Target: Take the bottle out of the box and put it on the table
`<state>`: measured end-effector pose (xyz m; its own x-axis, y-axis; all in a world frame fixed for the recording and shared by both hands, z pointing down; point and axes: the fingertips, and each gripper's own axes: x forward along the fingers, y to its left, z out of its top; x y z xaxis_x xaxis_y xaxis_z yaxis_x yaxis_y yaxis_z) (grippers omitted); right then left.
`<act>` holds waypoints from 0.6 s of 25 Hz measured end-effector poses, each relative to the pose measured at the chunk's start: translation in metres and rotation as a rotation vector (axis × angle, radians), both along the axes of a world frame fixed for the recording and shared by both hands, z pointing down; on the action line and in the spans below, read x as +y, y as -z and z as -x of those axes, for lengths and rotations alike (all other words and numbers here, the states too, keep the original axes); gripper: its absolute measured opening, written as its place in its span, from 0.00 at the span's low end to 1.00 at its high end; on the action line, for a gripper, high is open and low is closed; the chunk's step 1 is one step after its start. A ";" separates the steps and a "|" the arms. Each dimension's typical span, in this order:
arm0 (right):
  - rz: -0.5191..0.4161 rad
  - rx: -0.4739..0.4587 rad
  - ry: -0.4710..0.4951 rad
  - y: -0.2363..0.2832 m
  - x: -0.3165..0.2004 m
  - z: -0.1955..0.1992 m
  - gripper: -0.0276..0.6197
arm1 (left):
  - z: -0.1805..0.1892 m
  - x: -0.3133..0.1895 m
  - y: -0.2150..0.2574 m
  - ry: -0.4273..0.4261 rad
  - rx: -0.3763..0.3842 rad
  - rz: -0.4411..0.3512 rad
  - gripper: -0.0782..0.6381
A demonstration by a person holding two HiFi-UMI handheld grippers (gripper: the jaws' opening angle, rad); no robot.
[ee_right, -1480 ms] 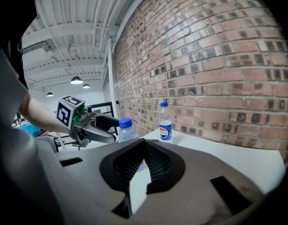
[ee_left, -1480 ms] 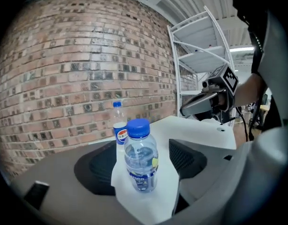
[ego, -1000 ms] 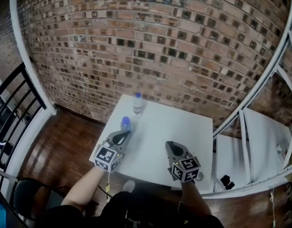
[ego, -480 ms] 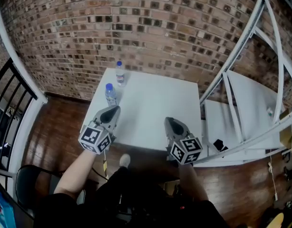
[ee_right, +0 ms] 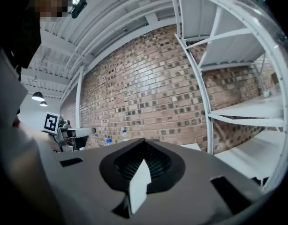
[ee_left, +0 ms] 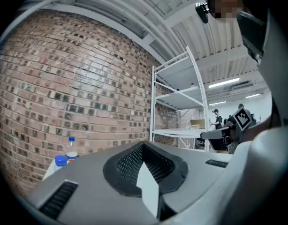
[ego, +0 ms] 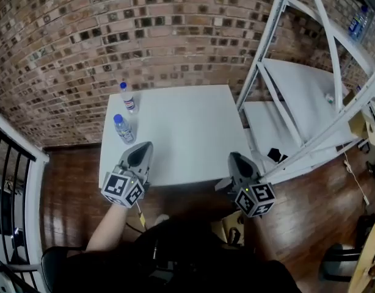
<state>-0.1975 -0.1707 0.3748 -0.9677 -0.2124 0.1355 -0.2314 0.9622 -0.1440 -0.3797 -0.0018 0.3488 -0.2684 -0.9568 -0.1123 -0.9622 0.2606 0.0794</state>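
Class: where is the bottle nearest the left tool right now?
Head view: the bottle stands on the table's left edge, just ahead of the left tool, with a second bottle behind it near the brick wall.

A red-brown brick wall [ego: 145, 41] fills the back of the head view, and a tall white metal shelving rack [ego: 297, 96] stands against it on the right, with a small black object [ego: 274, 155] lying on its low shelf. Glossy dark wooden floor planks [ego: 68, 182] spread below, with a black metal railing [ego: 7, 182] at the left edge and a black round chair seat [ego: 53, 267] in the bottom left corner. In the left gripper view, a person in dark clothes [ee_left: 216, 118] stands far off beyond the rack, under bright ceiling strip lights [ee_left: 223, 83].
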 end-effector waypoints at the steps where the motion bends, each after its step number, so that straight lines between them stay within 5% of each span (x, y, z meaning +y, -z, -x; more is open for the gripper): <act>1: 0.002 -0.004 -0.031 0.001 0.000 -0.009 0.05 | -0.003 0.001 -0.001 -0.029 -0.002 0.010 0.12; 8: -0.002 -0.072 -0.229 0.013 -0.001 -0.043 0.05 | -0.006 0.011 0.005 -0.136 -0.075 0.020 0.12; 15: 0.023 -0.080 -0.305 0.006 0.008 -0.047 0.05 | 0.022 0.029 -0.004 -0.111 -0.002 -0.011 0.12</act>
